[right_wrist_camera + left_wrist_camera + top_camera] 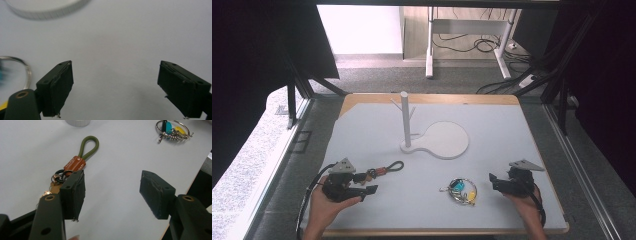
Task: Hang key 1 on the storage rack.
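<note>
Resting on your bench, green-loop keychain beside your left gripper, ring keychain near right gripper, both fingers wide apart, empty.

left gripper sits low w/ jaws wide apart, nothing in them. right gripper is low too, jaws wide, empty. both point inward.

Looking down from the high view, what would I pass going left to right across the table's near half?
Left gripper → green-looped keychain → ring of coloured keys → right gripper.
</note>
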Tool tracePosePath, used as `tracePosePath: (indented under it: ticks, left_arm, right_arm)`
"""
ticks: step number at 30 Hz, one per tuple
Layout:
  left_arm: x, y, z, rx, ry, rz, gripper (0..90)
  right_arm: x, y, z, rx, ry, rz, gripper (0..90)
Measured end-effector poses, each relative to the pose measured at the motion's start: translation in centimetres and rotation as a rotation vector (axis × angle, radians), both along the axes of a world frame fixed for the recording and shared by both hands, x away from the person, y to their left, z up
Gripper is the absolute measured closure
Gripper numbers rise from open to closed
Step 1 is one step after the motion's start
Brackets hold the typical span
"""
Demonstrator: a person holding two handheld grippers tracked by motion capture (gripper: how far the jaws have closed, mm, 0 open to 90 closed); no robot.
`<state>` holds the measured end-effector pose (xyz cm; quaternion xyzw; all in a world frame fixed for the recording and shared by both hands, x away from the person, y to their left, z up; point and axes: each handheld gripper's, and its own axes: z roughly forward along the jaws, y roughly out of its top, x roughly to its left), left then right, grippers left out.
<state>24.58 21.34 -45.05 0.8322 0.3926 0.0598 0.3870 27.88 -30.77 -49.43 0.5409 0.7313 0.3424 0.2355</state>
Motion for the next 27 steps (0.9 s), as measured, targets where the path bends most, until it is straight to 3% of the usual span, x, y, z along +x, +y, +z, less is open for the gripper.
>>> tracePosePath:
  ticks: [9, 13, 18, 21, 22, 27]
  left_arm:
    - [-0.1, -0.6, -0.4, 0.008, 0.000, -0.021, 37.8]
    - [0.1, -0.8, -0.6, 0.008, -0.001, -0.021, 37.8]
    - [-0.1, -1.1, -0.8, 0.015, 0.002, 0.001, 37.7]
    - [-0.1, -1.1, -0.7, 0.012, 0.004, 0.015, 37.8]
    - [0.1, -1.2, -0.7, 0.009, 0.009, 0.030, 37.8]
    - [0.3, -1.5, -0.5, -0.001, 0.020, 0.054, 37.7]
  right_arm:
    - [-1.4, -1.6, 1.0, 0.095, -0.038, 0.029, 18.9]
    - [-1.4, -1.9, 1.0, 0.093, -0.044, 0.054, 21.2]
    - [-1.5, -3.4, 1.5, 0.122, -0.080, 0.063, 25.8]
    - [-1.6, -3.7, 1.4, 0.130, -0.074, 0.088, 25.8]
    - [-1.4, -3.9, 1.5, 0.144, -0.058, 0.124, 25.8]
    - [-1.6, -3.9, 2.1, 0.156, -0.069, 0.155, 26.2]
